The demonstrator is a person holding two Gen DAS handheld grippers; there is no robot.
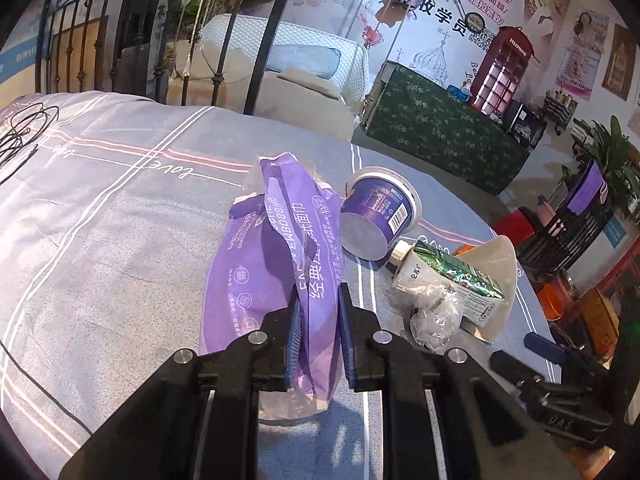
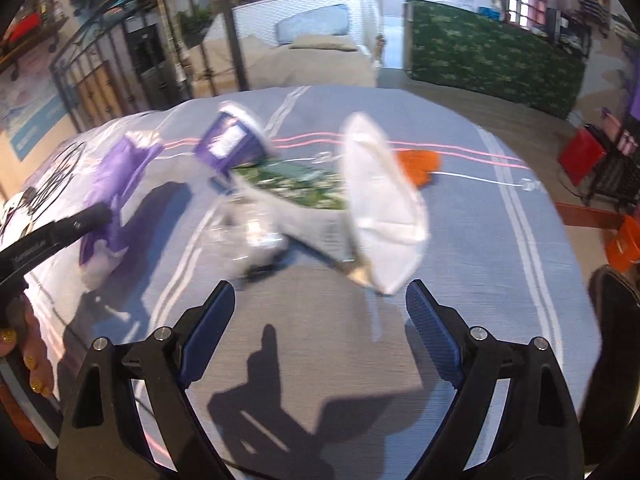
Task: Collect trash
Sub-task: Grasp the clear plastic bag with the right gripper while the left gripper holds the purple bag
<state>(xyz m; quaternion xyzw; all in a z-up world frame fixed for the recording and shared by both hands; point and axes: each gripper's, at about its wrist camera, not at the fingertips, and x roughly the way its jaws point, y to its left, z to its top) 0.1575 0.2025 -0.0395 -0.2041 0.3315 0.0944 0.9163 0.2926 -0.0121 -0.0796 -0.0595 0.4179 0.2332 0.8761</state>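
Observation:
My left gripper is shut on a crumpled purple plastic wrapper lying on the grey bedspread. Right of it lie a purple tub on its side, a green-and-white carton, clear crumpled plastic and a white face mask. My right gripper is open and empty, hovering over the bedspread just short of the mask, carton and clear plastic. The wrapper and tub show blurred at left.
An orange scrap lies beyond the mask. A black cable coils at the bed's far left. A black metal bed frame stands behind. Red and orange crates sit on the floor to the right.

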